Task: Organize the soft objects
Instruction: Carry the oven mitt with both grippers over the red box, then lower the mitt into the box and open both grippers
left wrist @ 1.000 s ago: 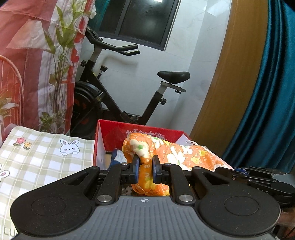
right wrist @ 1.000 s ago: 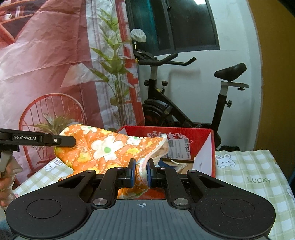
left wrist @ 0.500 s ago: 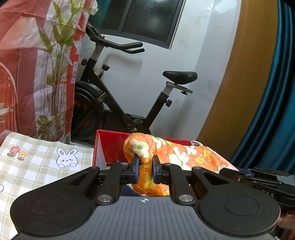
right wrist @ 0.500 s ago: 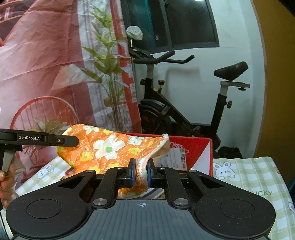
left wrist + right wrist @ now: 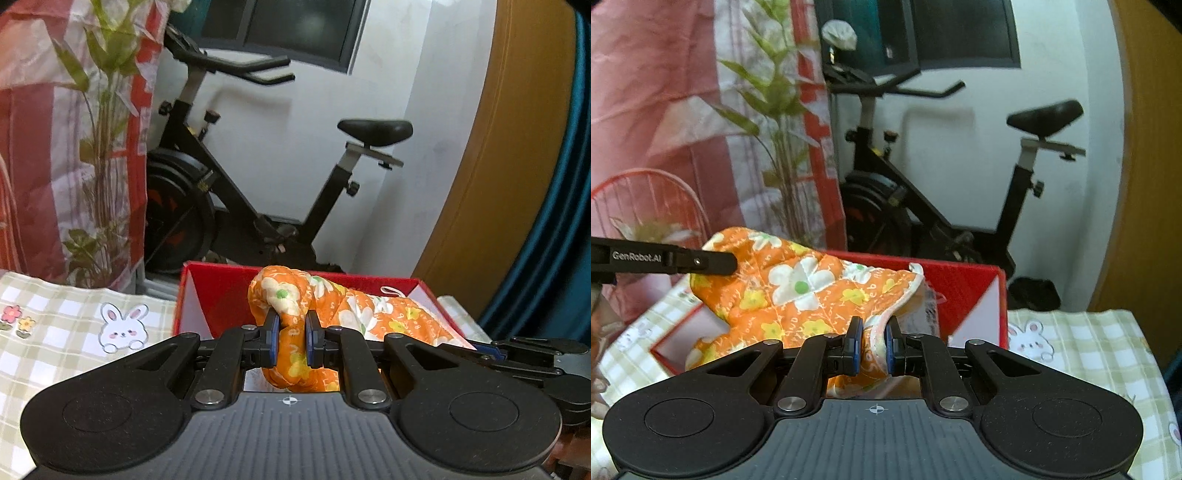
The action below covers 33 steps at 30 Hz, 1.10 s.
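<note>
An orange quilted cloth with white and yellow flowers (image 5: 354, 314) (image 5: 798, 291) hangs stretched between both grippers over an open red box (image 5: 221, 291) (image 5: 964, 291). My left gripper (image 5: 289, 341) is shut on one bunched end of the cloth. My right gripper (image 5: 872, 345) is shut on the cloth's white-trimmed edge. In the right wrist view the left gripper's black finger (image 5: 701, 261) shows at the cloth's far left corner. The box's floor is mostly hidden by the cloth.
The box stands on a green checked tablecloth with rabbit prints (image 5: 74, 332) (image 5: 1082, 343). Behind it are a black exercise bike (image 5: 229, 192) (image 5: 923, 206), a red and white curtain with a plant (image 5: 92, 147), a white wall and a blue curtain (image 5: 554, 221).
Both grippers have carried the cloth forward and slightly down toward the box. The box's inside and its contents have slipped out of sight behind the cloth.
</note>
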Tool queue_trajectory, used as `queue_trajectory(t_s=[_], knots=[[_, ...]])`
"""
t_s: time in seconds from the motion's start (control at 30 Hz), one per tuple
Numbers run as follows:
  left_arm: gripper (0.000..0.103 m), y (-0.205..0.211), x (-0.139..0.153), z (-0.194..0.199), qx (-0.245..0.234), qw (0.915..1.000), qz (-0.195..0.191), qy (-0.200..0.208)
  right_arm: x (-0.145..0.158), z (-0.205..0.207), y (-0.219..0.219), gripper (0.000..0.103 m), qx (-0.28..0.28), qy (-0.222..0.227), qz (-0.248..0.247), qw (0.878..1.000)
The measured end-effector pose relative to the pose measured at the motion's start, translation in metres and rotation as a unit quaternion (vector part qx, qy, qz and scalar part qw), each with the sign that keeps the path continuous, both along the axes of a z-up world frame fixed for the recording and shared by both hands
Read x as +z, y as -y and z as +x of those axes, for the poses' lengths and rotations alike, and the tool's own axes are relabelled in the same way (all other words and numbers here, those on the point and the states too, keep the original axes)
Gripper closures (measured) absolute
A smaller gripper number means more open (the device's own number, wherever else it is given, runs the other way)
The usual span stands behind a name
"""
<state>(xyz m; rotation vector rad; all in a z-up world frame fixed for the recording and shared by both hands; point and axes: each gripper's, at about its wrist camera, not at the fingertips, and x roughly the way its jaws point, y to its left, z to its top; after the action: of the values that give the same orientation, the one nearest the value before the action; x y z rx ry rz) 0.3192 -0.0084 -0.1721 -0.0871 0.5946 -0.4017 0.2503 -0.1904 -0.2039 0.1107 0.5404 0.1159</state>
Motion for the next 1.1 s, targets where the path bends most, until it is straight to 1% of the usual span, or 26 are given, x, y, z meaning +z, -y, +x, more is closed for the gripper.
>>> queue_trajectory(t_s=[0.13,0.2,0.27,0.3,0.33,0.43,0.47,0.5,0.57,0.6,0.67,0.7,0.73,0.77,0.83,0.87,0.93,1.0,1.1], knots=[[0.087,0.009,-0.014,0.013,-0.013,0.9995,0.013,-0.023,-0.018,0.006,0.006,0.092,-0.016,-0.025,0.003,1.0],[0.079,0.01,-0.021,0.018,-0.022,0.999,0.019,-0.036,-0.025,0.009,0.005,0.092,-0.017,-0.034,-0.002,0.999],[0.051,0.008,-0.027,0.022,-0.026,0.9984,0.017,-0.048,-0.03,0.011,0.005,0.092,-0.019,-0.041,-0.004,0.999],[0.047,0.006,-0.029,0.022,-0.024,0.9984,0.017,-0.049,-0.032,0.012,0.004,0.092,-0.02,-0.045,-0.003,0.999],[0.045,0.004,-0.03,0.022,-0.021,0.9984,0.019,-0.048,-0.033,0.013,0.003,0.092,-0.02,-0.048,-0.001,0.999],[0.044,0.002,-0.031,0.023,-0.017,0.9981,0.023,-0.055,-0.036,0.015,-0.001,0.091,-0.019,-0.062,-0.005,0.998],[0.042,0.001,-0.03,0.022,-0.016,0.9981,0.024,-0.055,-0.037,0.015,-0.002,0.09,-0.019,-0.064,-0.006,0.998],[0.041,-0.001,-0.028,0.02,-0.015,0.9981,0.025,-0.054,-0.036,0.016,-0.003,0.087,-0.021,-0.065,-0.008,0.998],[0.032,-0.001,-0.025,0.017,-0.015,0.9982,0.029,-0.051,-0.033,0.015,-0.005,0.082,-0.026,-0.064,-0.014,0.998],[0.03,-0.002,-0.023,0.014,-0.016,0.9982,0.031,-0.049,-0.032,0.013,-0.003,0.08,-0.027,-0.062,-0.016,0.998],[0.023,-0.002,-0.019,0.012,-0.017,0.9981,0.035,-0.048,-0.028,0.009,-0.004,0.073,-0.027,-0.06,-0.016,0.998],[0.021,-0.002,-0.017,0.01,-0.017,0.9981,0.036,-0.047,-0.026,0.007,-0.004,0.064,-0.027,-0.058,-0.016,0.998],[0.016,-0.004,-0.014,0.007,-0.017,0.9982,0.035,-0.046,-0.023,0.005,-0.004,0.059,-0.027,-0.055,-0.017,0.998],[0.011,-0.004,-0.012,0.004,-0.016,0.9983,0.034,-0.046,-0.021,0.002,-0.005,0.051,-0.026,-0.051,-0.017,0.998],[0.008,-0.007,-0.007,-0.004,-0.014,0.9986,0.028,-0.043,-0.014,-0.004,-0.004,0.04,-0.023,-0.048,-0.014,0.998],[0.007,-0.009,-0.004,-0.008,-0.014,0.9986,0.026,-0.043,-0.011,-0.007,-0.005,0.036,-0.021,-0.047,-0.014,0.999],[0.006,-0.01,0.0,-0.015,-0.015,0.9987,0.026,-0.041,-0.004,-0.014,-0.006,0.018,-0.02,-0.041,-0.012,0.999],[0.005,-0.013,0.005,-0.024,-0.013,0.9988,0.03,-0.037,0.002,-0.022,-0.008,0.01,-0.023,-0.035,-0.014,0.999],[0.004,-0.017,0.011,-0.04,-0.011,0.999,0.032,-0.031,0.012,-0.034,-0.01,0.002,-0.023,-0.028,-0.014,0.999]])
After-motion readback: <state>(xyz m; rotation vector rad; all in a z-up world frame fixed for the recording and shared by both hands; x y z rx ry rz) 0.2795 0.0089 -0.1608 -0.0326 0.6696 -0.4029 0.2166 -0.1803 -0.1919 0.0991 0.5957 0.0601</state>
